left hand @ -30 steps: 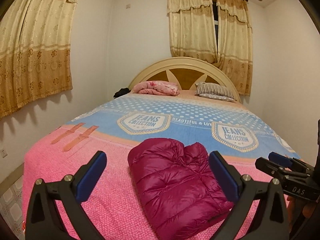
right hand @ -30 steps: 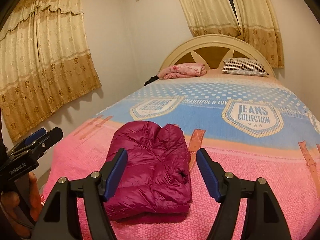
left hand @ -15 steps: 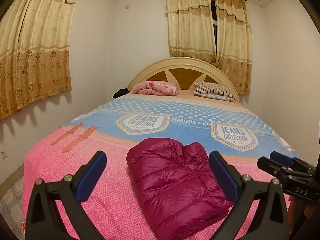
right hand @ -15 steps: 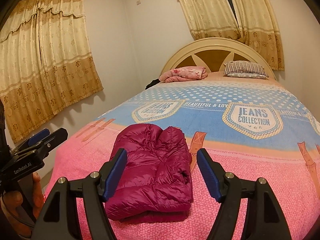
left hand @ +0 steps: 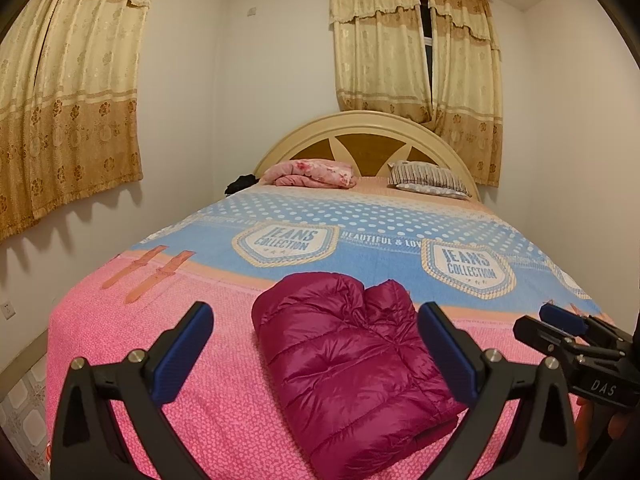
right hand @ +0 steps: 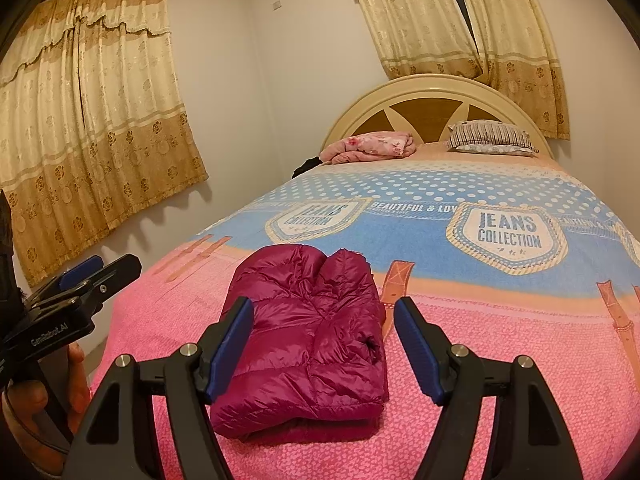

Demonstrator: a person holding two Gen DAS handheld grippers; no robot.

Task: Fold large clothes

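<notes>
The jacket (left hand: 352,364) lies folded in a compact bundle on the pink end of the bed (left hand: 120,360), near its foot. The left gripper (left hand: 316,354) hangs above it, released, jaws wide and holding nothing. The right gripper (right hand: 323,347) is likewise released, apart from the jacket, off to its right

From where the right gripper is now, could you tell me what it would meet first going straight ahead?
Most likely the folded magenta quilted down jacket on the pink bedspread; it lies between the open right gripper fingers, though depth is unclear.
</notes>
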